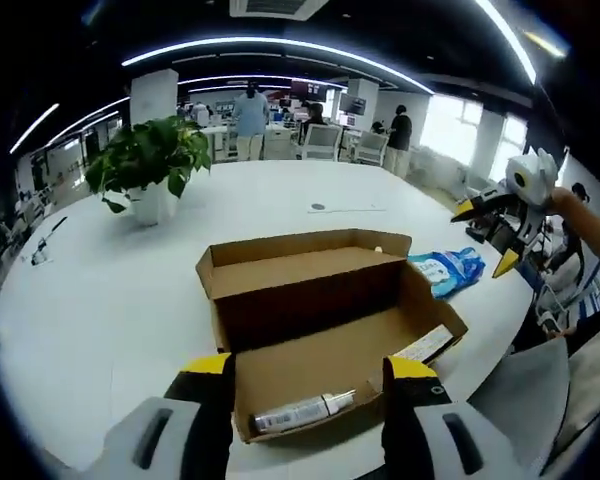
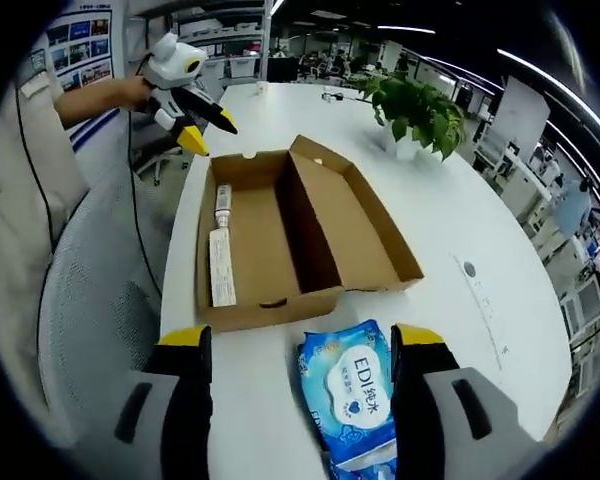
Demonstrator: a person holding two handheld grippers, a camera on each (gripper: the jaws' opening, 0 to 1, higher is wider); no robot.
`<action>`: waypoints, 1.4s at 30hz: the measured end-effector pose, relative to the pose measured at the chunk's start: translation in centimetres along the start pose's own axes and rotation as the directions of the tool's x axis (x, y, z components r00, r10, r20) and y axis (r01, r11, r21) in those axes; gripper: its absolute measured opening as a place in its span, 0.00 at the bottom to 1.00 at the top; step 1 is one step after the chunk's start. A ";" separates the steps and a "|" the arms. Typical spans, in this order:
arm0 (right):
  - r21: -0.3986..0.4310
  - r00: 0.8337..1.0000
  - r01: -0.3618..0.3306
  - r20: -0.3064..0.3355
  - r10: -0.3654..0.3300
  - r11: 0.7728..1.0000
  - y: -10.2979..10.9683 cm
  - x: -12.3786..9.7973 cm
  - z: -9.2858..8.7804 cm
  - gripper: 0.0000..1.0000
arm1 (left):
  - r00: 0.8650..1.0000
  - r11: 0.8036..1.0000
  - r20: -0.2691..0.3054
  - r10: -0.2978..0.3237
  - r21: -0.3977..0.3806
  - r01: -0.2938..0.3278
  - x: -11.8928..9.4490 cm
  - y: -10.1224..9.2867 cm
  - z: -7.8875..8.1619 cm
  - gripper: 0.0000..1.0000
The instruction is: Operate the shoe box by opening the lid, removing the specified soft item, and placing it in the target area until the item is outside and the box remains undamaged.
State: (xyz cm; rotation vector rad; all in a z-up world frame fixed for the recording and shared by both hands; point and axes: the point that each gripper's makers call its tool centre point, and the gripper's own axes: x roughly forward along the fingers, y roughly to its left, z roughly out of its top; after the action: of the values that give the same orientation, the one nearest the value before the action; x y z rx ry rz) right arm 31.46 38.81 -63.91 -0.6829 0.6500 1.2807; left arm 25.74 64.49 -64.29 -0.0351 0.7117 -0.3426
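The brown cardboard shoe box (image 1: 310, 300) lies on the white table with its lid folded back flat. Inside it are a small tube (image 1: 302, 410) and a white paper strip (image 1: 425, 344). My left gripper (image 1: 310, 372) stands open at the box's near wall. The blue soft wipes pack (image 1: 447, 268) lies on the table outside the box, to its right. Above that pack my right gripper (image 1: 485, 240) hovers open. In the right gripper view the wipes pack (image 2: 352, 395) lies between the open jaws of my right gripper (image 2: 302, 345), with the box (image 2: 280, 235) beyond and the left gripper (image 2: 208, 135) past it.
A potted plant (image 1: 150, 160) stands on the table (image 1: 100, 300) behind the box, also seen as the plant (image 2: 415, 110) at the far side. A grey mesh chair (image 2: 90, 300) sits by the table edge. People stand among desks in the far background.
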 end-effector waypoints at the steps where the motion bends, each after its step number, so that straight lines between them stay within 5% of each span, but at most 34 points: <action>1: -0.004 1.000 -0.007 0.000 0.007 1.000 0.2 0.3 0.1 0.69 | 1.000 1.000 0.001 0.012 -0.020 -0.012 0.0 0.4 -0.3 0.57; 14: -0.072 0.996 -0.082 -0.026 0.081 0.994 2.3 4.9 1.5 0.69 | 0.981 0.975 -0.079 0.175 -0.123 -0.184 0.1 5.0 -4.0 0.37; 27: -0.129 0.983 -0.174 -0.080 0.164 0.976 4.0 9.0 1.7 0.66 | 0.965 0.960 -0.166 0.202 -0.161 -0.228 1.5 6.4 -5.7 0.22; 42: -0.128 0.961 -0.259 -0.130 0.243 0.957 5.2 12.4 0.7 0.62 | 0.959 0.958 -0.235 0.161 -0.195 -0.208 2.6 6.1 -6.8 0.06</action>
State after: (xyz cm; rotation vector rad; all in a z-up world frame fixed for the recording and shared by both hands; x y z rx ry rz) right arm 28.46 47.92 -73.38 -0.8157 0.7603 1.5440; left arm 25.02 70.03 -71.96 -0.1399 0.9601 -0.0863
